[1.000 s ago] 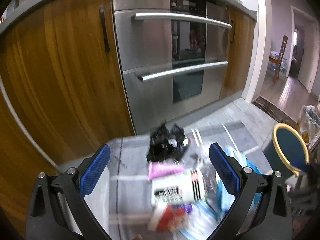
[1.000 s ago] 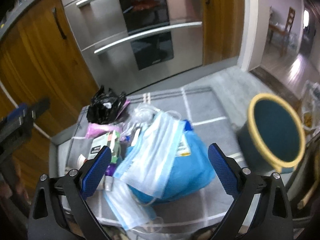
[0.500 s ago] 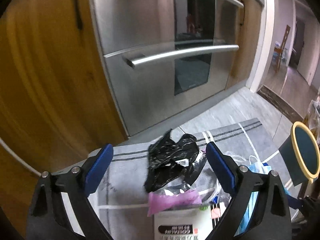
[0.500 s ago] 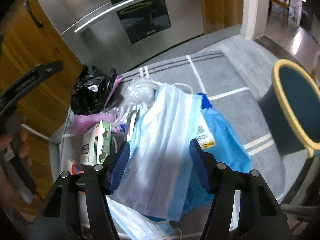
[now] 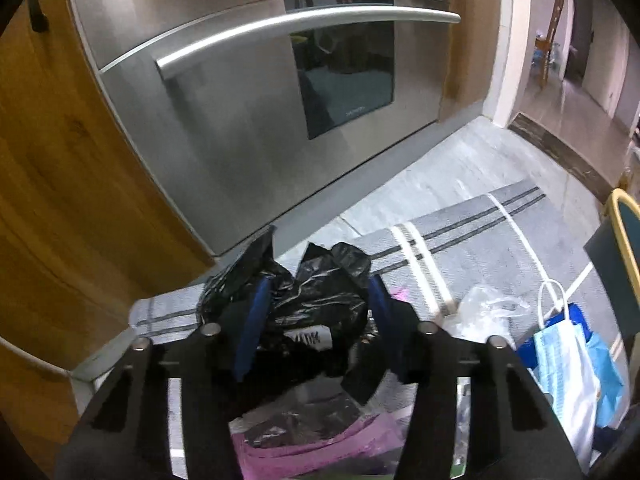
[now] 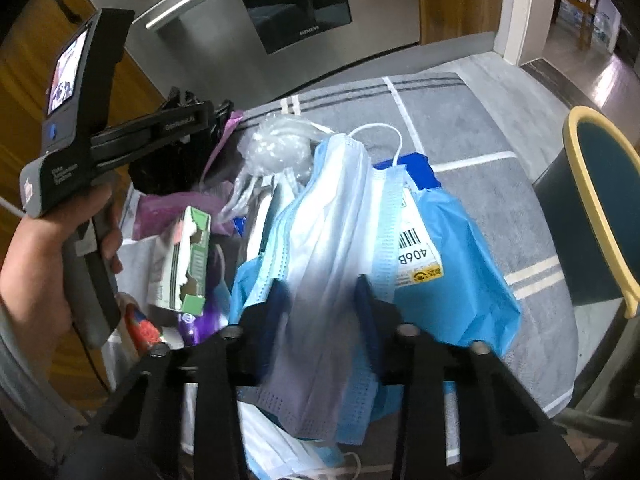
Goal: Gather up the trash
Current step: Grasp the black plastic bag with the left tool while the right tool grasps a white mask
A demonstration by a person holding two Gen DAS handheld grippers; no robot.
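Note:
A pile of trash lies on a grey rug (image 6: 460, 120). In the left wrist view a crumpled black plastic bag (image 5: 316, 304) sits between the blue pads of my left gripper (image 5: 318, 312). Its jaws are closing and the pads press into the bag's sides. My right gripper (image 6: 322, 300) is closing on a pale blue face mask (image 6: 332, 220), which is bunched between its pads on top of a blue bag (image 6: 452, 280) with a barcode label. The teal bin (image 6: 592, 184) with a yellow rim stands to the right.
Clear plastic wrap (image 6: 280, 148), a pink bag (image 6: 172, 208) and a torn green-and-white carton (image 6: 184, 256) lie in the pile. A steel oven (image 5: 280, 100) and wooden cabinet doors (image 5: 60, 160) rise just behind. A hand (image 6: 40, 260) holds the left gripper's handle.
Both grippers came down onto the pile and narrowed from wide open. The left moved forward past the carton to the black bag; the right closed around the face mask.

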